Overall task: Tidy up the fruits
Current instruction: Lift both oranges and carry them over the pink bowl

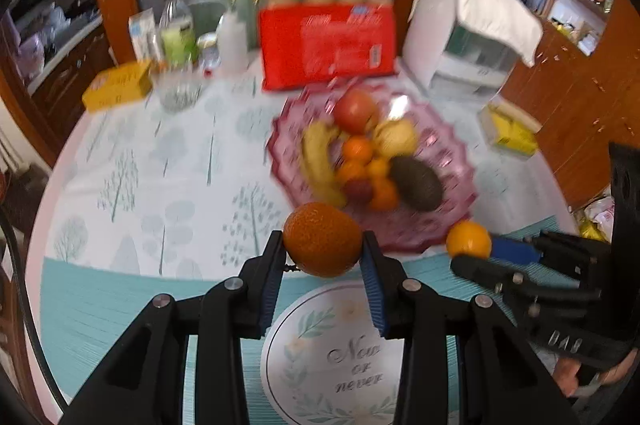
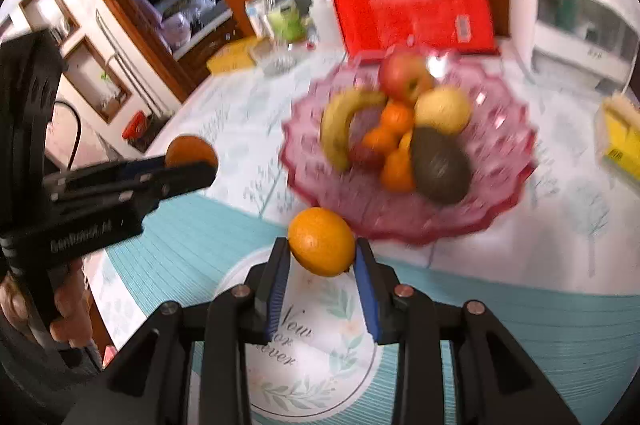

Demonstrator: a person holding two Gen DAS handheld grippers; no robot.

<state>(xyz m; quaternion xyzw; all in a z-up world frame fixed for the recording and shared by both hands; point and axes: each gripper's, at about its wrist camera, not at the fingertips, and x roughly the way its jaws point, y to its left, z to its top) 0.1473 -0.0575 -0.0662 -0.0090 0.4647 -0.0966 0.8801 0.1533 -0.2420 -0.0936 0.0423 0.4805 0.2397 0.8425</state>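
Note:
My left gripper (image 1: 323, 251) is shut on a dark orange (image 1: 322, 239), held above the table's front edge, just short of the pink glass fruit bowl (image 1: 436, 221). My right gripper (image 2: 321, 253) is shut on a brighter orange (image 2: 321, 247), also just in front of the bowl (image 2: 504, 193). The bowl holds a banana (image 2: 340, 129), an apple (image 2: 404, 75), a yellow pear-like fruit (image 2: 442, 109), an avocado (image 2: 438, 165) and several small oranges (image 2: 394, 145). The right gripper (image 1: 474, 251) shows at the right of the left wrist view, the left gripper (image 2: 192, 165) at the left of the right wrist view.
A teal placemat (image 1: 120, 309) with a round printed emblem lies under both grippers. Behind the bowl stand a red pack of jars (image 1: 328, 45), a white appliance (image 1: 468, 37), bottles (image 1: 178, 33) and a yellow box (image 1: 118, 85). Another yellow box (image 1: 510, 133) lies right.

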